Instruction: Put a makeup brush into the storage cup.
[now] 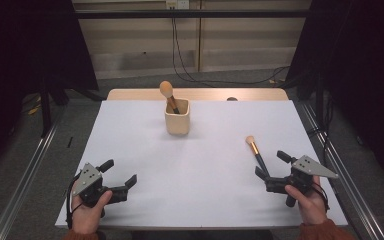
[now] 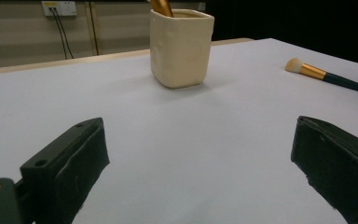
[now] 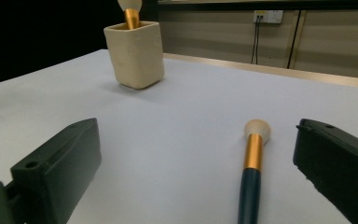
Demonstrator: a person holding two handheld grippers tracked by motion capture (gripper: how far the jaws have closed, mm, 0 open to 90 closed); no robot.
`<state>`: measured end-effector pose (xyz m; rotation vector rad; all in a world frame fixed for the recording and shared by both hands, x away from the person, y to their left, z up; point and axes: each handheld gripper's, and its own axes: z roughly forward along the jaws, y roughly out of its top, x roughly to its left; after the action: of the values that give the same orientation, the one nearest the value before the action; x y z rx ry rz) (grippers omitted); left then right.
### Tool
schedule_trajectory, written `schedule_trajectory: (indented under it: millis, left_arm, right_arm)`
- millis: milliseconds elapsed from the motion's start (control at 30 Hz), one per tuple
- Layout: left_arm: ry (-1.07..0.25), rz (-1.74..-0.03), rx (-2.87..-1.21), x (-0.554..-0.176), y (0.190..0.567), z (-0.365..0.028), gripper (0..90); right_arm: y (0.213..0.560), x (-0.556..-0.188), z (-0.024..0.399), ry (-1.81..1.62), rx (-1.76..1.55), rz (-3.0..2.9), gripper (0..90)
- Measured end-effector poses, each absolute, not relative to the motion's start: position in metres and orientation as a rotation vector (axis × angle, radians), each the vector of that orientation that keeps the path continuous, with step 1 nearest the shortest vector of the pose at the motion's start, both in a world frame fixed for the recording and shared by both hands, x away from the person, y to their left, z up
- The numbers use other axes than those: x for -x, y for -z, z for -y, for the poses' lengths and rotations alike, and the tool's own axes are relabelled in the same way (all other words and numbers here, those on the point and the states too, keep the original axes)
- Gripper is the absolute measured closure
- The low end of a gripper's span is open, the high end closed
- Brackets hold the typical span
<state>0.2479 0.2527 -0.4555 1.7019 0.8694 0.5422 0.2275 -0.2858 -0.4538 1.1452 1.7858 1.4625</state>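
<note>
**Right gripper lined up on loose brush, both grippers wide open**

On the white table (image 1: 195,165), near its right edge, a makeup brush (image 1: 255,152) lies flat: pale bristle head pointing away from the person, gold ferrule, dark green handle running back toward the right gripper (image 1: 271,168). Handle end sits between that gripper's jaws in the high view. Right gripper view agrees: brush (image 3: 253,172) lies on the table between the two black jaws, closer to the jaw at the right of that view, touching neither as far as I can tell. Jaws spread wide, nothing held.

Left gripper (image 1: 119,172) rests at the near left of the table, held by the left hand (image 1: 87,206). Jaws wide apart, bare table between them. Left gripper view shows the loose brush (image 2: 328,76) well off to its right.

Cream square-sided cup (image 1: 177,117) stands upright toward the far middle of the table, well apart from both grippers. A second brush (image 1: 169,96) stands in it, handle down, round tan head up and leaning left in the high view.

Right hand (image 1: 310,197) grips its tool at the near right edge; grey three-cornered plate on top.
</note>
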Motion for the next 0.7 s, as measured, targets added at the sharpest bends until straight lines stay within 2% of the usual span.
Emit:
schedule_trajectory:
  millis: [700]
  left_arm:
    - [-0.563,-0.870,-1.707,-0.241,0.454,-0.255,3.6]
  right_arm:
    - [0.440,-0.268,0.290,-1.442,-1.165,-1.846,0.2]
